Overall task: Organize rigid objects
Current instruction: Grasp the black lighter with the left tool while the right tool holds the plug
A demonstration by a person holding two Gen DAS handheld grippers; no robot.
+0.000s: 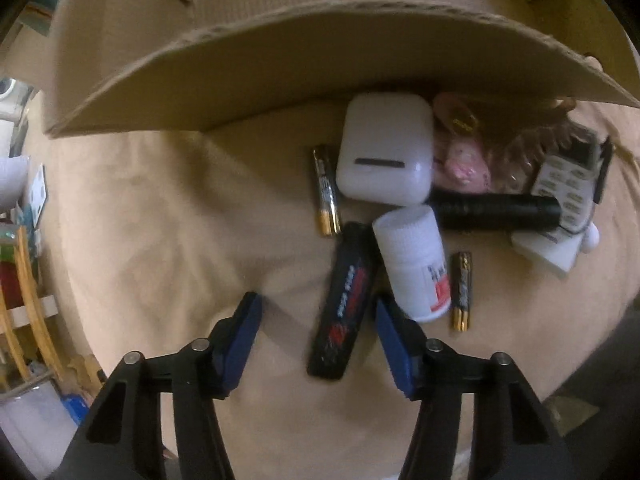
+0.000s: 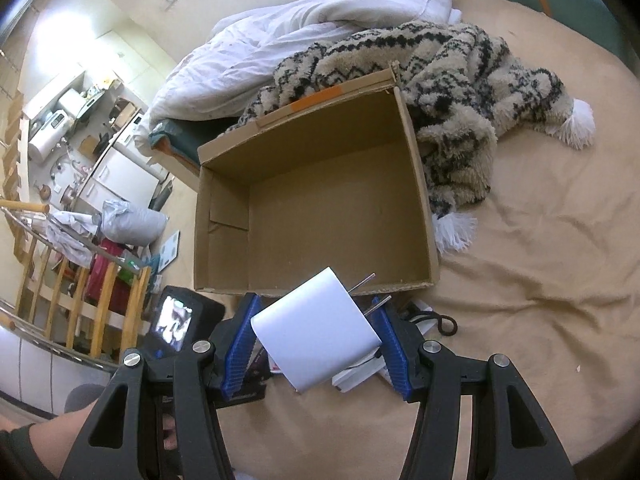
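My left gripper (image 1: 318, 312) is open, its fingers on either side of a black lighter (image 1: 344, 304) lying on the beige bed sheet. Beside it lie a white pill bottle (image 1: 412, 262), a white earbuds case (image 1: 384, 156), two batteries (image 1: 327, 192) (image 1: 462, 292) and a black tube (image 1: 496, 212). My right gripper (image 2: 316, 336) is shut on a white plug adapter (image 2: 316, 328) with two metal prongs, held just in front of an open cardboard box (image 2: 320, 200), whose bottom is bare.
The box's flap (image 1: 320, 68) overhangs the pile in the left wrist view. A pink item (image 1: 460, 160) and a white card packet (image 1: 560, 188) lie at the right. A patterned blanket (image 2: 460, 92) and white duvet (image 2: 300, 28) lie behind the box. The bed edge and wooden railing (image 2: 80, 300) are at left.
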